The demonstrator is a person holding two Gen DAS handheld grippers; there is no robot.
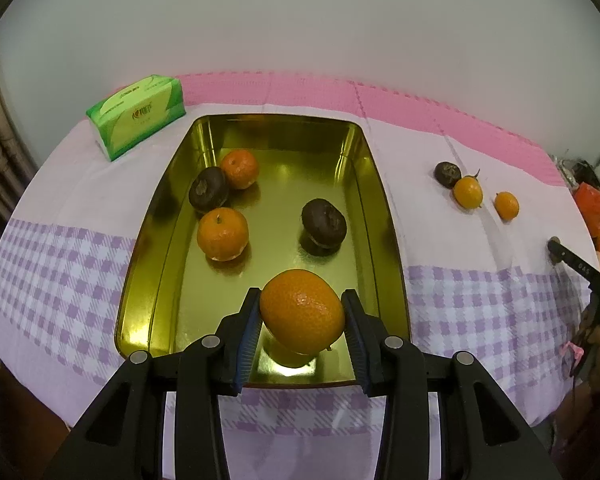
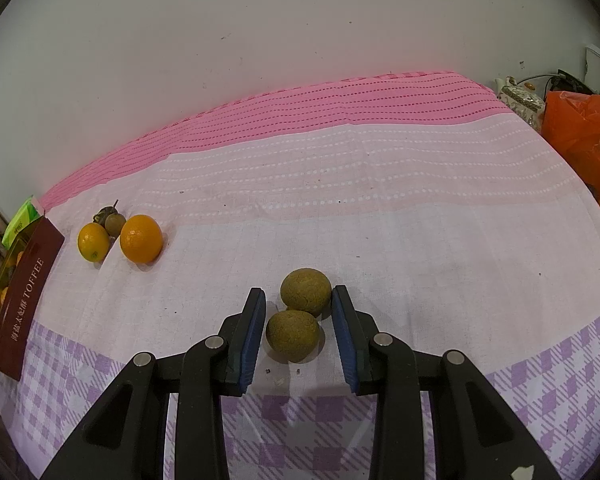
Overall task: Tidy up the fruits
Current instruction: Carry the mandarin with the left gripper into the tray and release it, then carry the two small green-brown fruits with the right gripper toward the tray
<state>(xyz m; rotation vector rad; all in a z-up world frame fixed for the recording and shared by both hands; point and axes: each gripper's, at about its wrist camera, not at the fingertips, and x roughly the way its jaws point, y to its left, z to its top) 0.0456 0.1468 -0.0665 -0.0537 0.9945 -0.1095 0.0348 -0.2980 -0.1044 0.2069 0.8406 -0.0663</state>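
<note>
My left gripper (image 1: 302,312) is shut on an orange (image 1: 302,311) and holds it above the near end of a gold tin tray (image 1: 148,240). In the tray lie two oranges (image 1: 222,233) (image 1: 240,168) and two dark brown fruits (image 1: 324,222) (image 1: 209,191). My right gripper (image 2: 298,312) is open, its fingers on either side of two olive-brown fruits (image 2: 293,335) (image 2: 306,291) on the cloth, not touching them. Two more oranges (image 2: 141,239) (image 2: 93,242) and a small dark fruit (image 2: 114,222) lie to the far left in the right wrist view.
A green tissue pack (image 1: 138,114) lies left of the tray's far end. The tray's maroon outer wall (image 2: 24,300) reads TOFFEE. An orange plastic bag (image 2: 584,132) sits at the right table edge. The table has a pink and purple checked cloth (image 2: 380,200).
</note>
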